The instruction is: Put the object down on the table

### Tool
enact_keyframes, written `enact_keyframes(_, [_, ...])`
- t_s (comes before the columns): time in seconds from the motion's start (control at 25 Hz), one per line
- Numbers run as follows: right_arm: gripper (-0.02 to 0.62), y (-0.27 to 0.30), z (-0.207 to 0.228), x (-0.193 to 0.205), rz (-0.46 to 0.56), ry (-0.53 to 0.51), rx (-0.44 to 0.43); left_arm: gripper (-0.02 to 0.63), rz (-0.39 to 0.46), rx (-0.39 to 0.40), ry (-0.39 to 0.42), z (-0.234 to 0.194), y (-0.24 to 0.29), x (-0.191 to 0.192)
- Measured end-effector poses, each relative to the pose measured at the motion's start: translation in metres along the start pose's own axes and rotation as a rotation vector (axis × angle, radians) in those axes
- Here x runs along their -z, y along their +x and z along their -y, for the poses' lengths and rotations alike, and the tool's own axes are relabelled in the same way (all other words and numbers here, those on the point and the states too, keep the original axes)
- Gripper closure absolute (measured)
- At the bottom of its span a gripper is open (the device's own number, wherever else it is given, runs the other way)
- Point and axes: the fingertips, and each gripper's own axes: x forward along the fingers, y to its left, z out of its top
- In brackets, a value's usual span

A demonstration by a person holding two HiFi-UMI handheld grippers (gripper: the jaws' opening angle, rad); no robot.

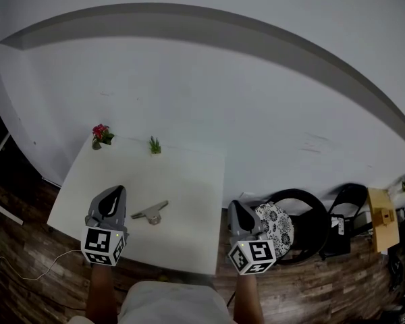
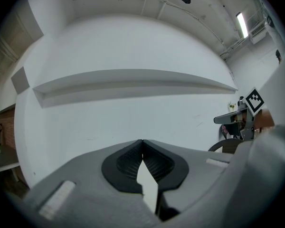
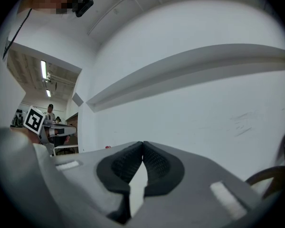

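The white table [image 1: 189, 181] stands against a pale wall [image 1: 209, 79], and the task's thing, a small grey T-shaped tool [image 1: 150, 213], lies flat on it in the near half, left of the middle. Nothing touches the tool.

The left gripper [image 1: 113, 193] is held level over the near left part of the table, just to the left of the tool and apart from it. In the left gripper view its jaws are closed, the dark ribbed pads meeting at their tips [image 2: 142, 142] with nothing between them, and only the wall lies beyond.

The right gripper [image 1: 237, 209] is held level past the table's right edge, over the wooden floor [image 1: 27, 248]. It is well apart from the tool. Its jaws are likewise closed tip to tip [image 3: 142, 143] and hold nothing.

At the table's far edge stand two small plants: a red-flowered one [image 1: 101, 135] at the far left corner and a green one [image 1: 154, 145] a little to its right. Both are well away from the tool.

To the right of the table, just beside the right gripper, is a black chair [image 1: 310, 214] with a black-and-white patterned cushion [image 1: 277, 225]. Farther right stand a second black chair [image 1: 347, 201] and a light wooden piece [image 1: 381, 225]. A thin cable [image 1: 40, 272] trails across the floor at the near left.
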Motion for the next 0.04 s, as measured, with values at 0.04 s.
enact_keyframes(0.04, [0.592, 0.0009, 0.0003, -0.0003, 0.001, 0.000, 0.000, 0.597, 0.001, -0.002, -0.001, -0.0008, 0.0005, 0.0000])
